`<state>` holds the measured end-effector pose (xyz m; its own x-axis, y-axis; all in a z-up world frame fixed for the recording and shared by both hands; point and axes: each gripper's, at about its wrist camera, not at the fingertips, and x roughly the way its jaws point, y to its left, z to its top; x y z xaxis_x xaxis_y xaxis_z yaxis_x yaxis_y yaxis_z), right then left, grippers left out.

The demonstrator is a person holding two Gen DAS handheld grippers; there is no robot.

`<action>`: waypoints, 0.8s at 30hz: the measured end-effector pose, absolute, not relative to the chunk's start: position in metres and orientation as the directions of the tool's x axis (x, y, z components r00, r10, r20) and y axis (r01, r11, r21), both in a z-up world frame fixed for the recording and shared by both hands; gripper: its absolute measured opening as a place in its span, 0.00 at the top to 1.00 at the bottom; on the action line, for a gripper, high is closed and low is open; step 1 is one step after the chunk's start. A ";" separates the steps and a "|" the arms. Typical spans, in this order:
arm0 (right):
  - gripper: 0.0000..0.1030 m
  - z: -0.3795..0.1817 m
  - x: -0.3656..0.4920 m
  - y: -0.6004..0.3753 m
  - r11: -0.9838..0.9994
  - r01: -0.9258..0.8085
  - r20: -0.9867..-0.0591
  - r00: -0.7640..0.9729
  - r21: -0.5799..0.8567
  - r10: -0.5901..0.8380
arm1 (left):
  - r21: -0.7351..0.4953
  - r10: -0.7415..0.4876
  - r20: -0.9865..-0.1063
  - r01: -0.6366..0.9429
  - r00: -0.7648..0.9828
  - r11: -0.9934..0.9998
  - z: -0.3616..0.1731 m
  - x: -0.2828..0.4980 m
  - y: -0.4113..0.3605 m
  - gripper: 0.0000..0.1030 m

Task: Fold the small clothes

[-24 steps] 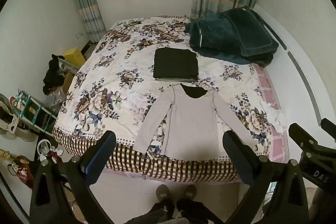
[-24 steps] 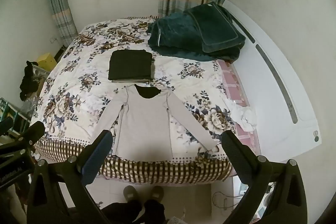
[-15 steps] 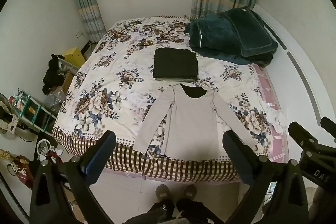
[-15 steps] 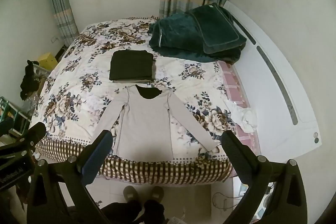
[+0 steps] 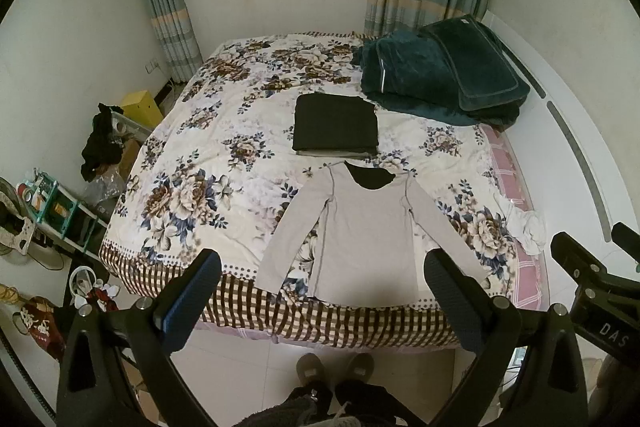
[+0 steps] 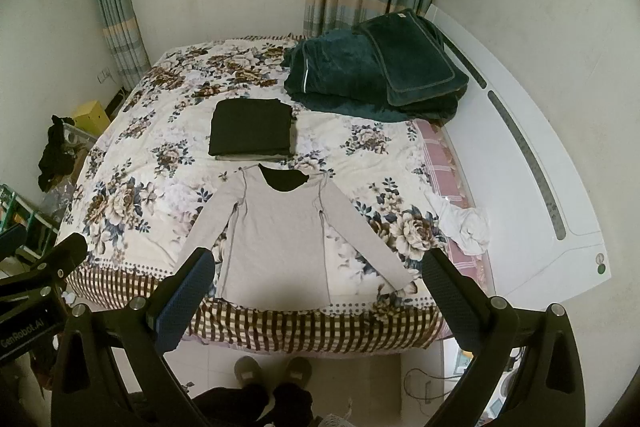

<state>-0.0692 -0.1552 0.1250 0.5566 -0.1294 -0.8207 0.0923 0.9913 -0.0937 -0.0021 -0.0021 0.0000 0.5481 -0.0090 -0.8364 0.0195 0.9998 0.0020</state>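
Observation:
A grey long-sleeved top [image 5: 366,231] lies flat on the bed, neckline away from me, sleeves spread out; it also shows in the right wrist view [image 6: 280,231]. A folded black garment [image 5: 336,129] lies just beyond it, also in the right wrist view [image 6: 251,133]. My left gripper [image 5: 320,279] is open and empty, held high above the bed's near edge. My right gripper [image 6: 316,277] is open and empty at the same height, to the right of the left one.
The floral bedspread [image 5: 200,187] covers the bed. Dark green blankets [image 5: 440,83] are piled at the far right. A crumpled white cloth [image 6: 468,223] lies at the right edge. Clutter and shelves [image 5: 52,199] stand on the floor at left. My feet [image 5: 332,371] are by the bed.
Both views have shifted very slightly. Both grippers stay open; the clothes have not moved.

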 end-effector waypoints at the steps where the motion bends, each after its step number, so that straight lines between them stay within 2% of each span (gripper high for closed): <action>1: 0.00 0.125 -0.069 -0.155 0.991 0.093 -0.820 0.557 -0.093 -0.129 | 0.004 -0.007 -0.836 0.019 0.549 1.000 0.000 -0.002 -0.002 0.00; 20: 0.00 0.128 -0.075 -0.156 0.991 0.094 -0.818 0.561 -0.093 -0.130 | 0.007 -0.006 -0.832 0.021 0.555 1.000 0.000 0.013 -0.001 0.00; 24: 0.00 0.128 -0.076 -0.156 0.991 0.094 -0.817 0.562 -0.091 -0.129 | 0.005 -0.009 -0.830 0.024 0.558 1.000 0.014 0.015 0.003 0.00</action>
<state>-0.0759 -0.1557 0.1285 0.5615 -0.1285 -0.8174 0.0939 0.9914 -0.0914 0.0152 0.0025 0.0143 0.5584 -0.0088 -0.8295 0.0235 0.9997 0.0052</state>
